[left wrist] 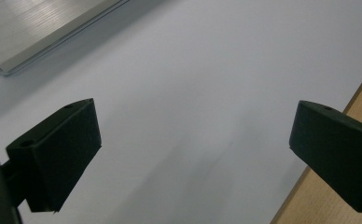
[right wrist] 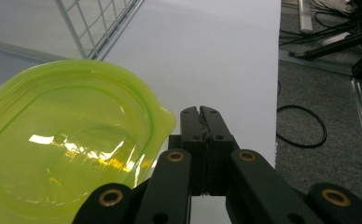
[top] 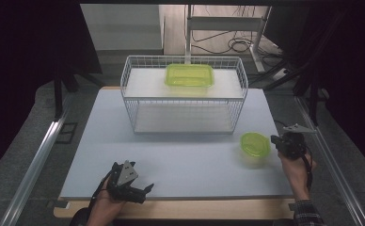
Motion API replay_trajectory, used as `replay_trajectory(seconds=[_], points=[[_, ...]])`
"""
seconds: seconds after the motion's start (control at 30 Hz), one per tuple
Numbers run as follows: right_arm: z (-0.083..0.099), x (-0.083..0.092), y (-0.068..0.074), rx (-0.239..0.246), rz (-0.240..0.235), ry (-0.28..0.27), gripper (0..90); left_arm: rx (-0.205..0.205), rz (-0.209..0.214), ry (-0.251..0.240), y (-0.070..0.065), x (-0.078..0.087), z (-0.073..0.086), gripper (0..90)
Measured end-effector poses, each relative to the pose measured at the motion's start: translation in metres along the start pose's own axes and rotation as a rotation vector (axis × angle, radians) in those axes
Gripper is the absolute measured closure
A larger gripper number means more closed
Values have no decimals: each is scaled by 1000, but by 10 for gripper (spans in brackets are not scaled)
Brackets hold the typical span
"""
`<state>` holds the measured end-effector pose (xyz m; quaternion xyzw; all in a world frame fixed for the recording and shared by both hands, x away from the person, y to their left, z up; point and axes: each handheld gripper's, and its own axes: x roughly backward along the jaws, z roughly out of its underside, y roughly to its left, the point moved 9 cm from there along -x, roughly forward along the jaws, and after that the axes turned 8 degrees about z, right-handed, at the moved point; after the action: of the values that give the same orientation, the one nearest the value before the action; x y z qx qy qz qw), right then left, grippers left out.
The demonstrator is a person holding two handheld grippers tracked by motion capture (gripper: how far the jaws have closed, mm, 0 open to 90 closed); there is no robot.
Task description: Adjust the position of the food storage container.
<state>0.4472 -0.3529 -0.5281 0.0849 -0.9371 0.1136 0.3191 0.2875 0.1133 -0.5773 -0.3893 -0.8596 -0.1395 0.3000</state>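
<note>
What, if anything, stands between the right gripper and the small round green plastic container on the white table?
Nothing visible does. The right gripper, jaws shut, sits right beside the small round green plastic container, at its rim tab.

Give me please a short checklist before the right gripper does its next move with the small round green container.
1. Right gripper shut: ok, jaws pressed together.
2. Grip on the small round container: not ok, the jaws sit beside its rim with nothing between them.
3. Container resting upright on the white board: ok.
4. Left gripper out of the way: ok, open over bare board near the front edge.
5. Wire basket with rectangular green container on its shelf: ok, apart from the round one.
</note>
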Motion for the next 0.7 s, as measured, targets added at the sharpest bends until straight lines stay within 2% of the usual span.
replay_trajectory(seconds=[0.27, 0.53, 0.7], points=[[3, 1, 10, -2, -29, 10, 886, -5, 6, 0, -1, -1, -1, 20], [2, 3, 26, 22, -63, 12, 886, -6, 7, 3, -1, -2, -1, 20], [3, 1, 25, 18, -63, 18, 884, -3, 8, 1, 0, -4, -3, 20]])
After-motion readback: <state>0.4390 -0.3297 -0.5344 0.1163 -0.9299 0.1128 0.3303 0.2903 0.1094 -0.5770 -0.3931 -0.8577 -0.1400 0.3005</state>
